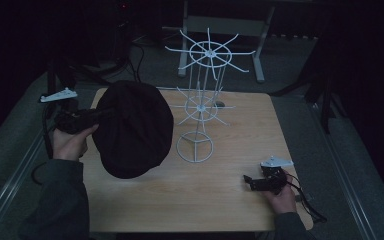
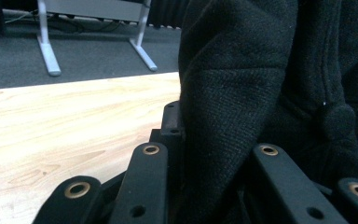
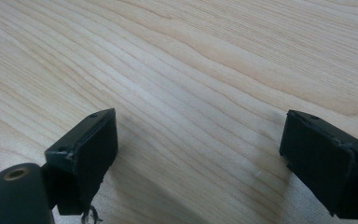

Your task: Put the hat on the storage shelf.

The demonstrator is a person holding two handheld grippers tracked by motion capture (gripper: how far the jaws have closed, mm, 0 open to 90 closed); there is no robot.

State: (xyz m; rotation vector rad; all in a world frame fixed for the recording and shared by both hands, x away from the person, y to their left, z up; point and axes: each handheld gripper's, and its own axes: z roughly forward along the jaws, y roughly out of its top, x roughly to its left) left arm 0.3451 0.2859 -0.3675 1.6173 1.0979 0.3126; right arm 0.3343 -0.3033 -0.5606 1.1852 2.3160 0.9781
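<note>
One black cap (image 1: 132, 130) hung over the table's (image 1: 220, 200) left side, pinched at its edge by the left gripper (image 1: 96, 116), jaws clenched on woolly fabric. It looked soft, light and floppy; the stiffer brim seemed the best hold. The right gripper (image 1: 252, 181) rested spread wide, empty. One white wire rack (image 1: 202, 100) stood just beside the cap.

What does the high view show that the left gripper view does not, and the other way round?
High view alone: the white wire rack, the right claw resting open on the table, both hands. Left gripper view alone: the weave of the black hat pinched between the left claw's jaws, seen close. Both: the hat, the wooden table, the grey floor behind.
</note>
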